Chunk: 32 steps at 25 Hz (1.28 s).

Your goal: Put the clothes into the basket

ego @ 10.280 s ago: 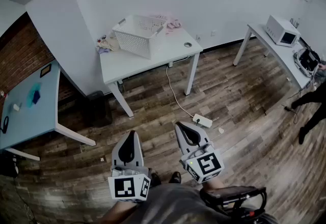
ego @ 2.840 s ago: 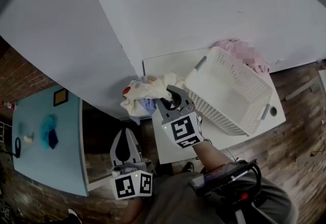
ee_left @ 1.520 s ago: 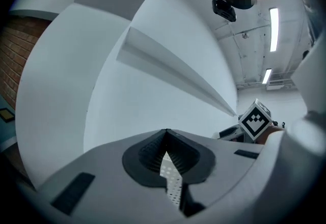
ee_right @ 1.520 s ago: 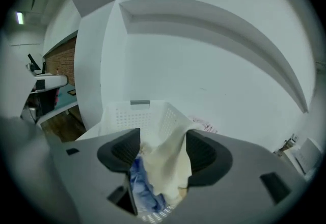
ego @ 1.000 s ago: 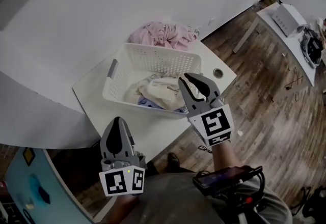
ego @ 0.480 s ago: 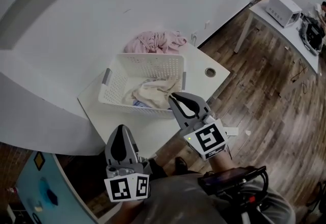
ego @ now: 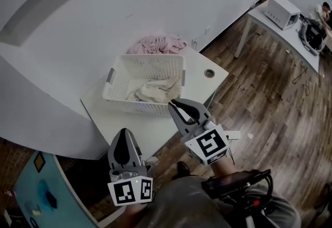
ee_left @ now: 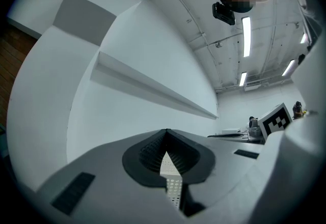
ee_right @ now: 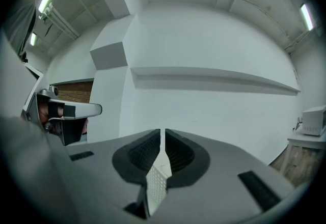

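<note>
The white laundry basket (ego: pixel 147 72) stands on a white table (ego: pixel 197 83) against the wall. Cream and pale clothes (ego: pixel 153 90) lie inside it. A pink heap of clothes (ego: pixel 157 44) lies on the table behind the basket, by the wall. My right gripper (ego: pixel 173 103) is shut and empty, its tips at the basket's near right corner. My left gripper (ego: pixel 123 134) is shut and empty too, held lower left, off the table's front edge. Between each gripper's shut jaws a strip of the basket's perforated wall (ee_left: pixel 172 187) (ee_right: pixel 155 183) shows; left gripper (ee_left: pixel 166 134), right gripper (ee_right: pixel 163 134).
The table has a round cable hole (ego: pixel 209 73). A second white table with a white appliance (ego: pixel 281 12) stands at the upper right, with a person (ego: pixel 324 10) beyond it. A power strip (ego: pixel 232 134) lies on the wood floor. A pale blue table (ego: pixel 28 190) is at the lower left.
Both grippers have drawn back from the basket toward me. The right gripper, over the clothes in the basket a second ago, is now at its near corner with nothing in it.
</note>
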Tool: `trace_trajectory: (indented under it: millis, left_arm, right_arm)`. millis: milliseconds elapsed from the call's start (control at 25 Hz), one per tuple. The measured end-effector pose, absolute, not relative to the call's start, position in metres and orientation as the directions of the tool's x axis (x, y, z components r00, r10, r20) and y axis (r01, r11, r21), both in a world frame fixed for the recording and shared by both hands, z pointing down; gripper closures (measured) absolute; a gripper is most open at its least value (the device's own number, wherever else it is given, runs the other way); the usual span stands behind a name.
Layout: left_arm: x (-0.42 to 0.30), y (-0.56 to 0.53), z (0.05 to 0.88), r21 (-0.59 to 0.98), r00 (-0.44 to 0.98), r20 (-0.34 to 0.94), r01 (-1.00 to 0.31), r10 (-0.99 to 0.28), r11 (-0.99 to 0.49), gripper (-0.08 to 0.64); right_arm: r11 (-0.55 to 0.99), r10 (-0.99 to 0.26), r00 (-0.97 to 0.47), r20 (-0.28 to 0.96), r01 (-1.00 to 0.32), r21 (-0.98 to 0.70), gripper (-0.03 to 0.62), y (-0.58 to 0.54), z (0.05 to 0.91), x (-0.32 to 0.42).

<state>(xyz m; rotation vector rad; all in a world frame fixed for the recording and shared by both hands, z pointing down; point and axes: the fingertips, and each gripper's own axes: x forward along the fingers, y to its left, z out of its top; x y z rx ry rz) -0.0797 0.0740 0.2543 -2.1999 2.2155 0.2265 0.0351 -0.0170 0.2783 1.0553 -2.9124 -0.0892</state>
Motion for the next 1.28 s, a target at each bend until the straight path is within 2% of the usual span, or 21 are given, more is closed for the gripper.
trace_trajectory:
  millis: [400,720,1080,1280]
  left_arm:
    - [-0.080,0.137,0.274,0.154,0.024,-0.082,-0.987,-0.996,-0.037,0.552]
    - [-0.051,0.152,0.279,0.164,0.107,-0.060,-0.980,-0.992,-0.116,0.552]
    - [0.031,0.116,0.286,0.105,0.263,-0.030,-0.959,-0.964,-0.265,0.552]
    - [0.087,0.079,0.287,0.094,0.301,-0.023,-0.949,-0.953,-0.302,0.552]
  right_arm:
    - [0.771,-0.636,-0.768,0.070,-0.632,0.072,0.558,0.059,0.290,0.024]
    - [0.699,-0.715,-0.696,0.065,-0.713,0.055,0.558,0.077,0.287,0.064]
    - [0.574,-0.819,-0.574,0.031,-0.819,-0.002,0.557,0.048,0.301,0.155]
    - [0.528,-0.848,-0.529,0.042,-0.849,-0.031,0.557,0.016,0.311,0.218]
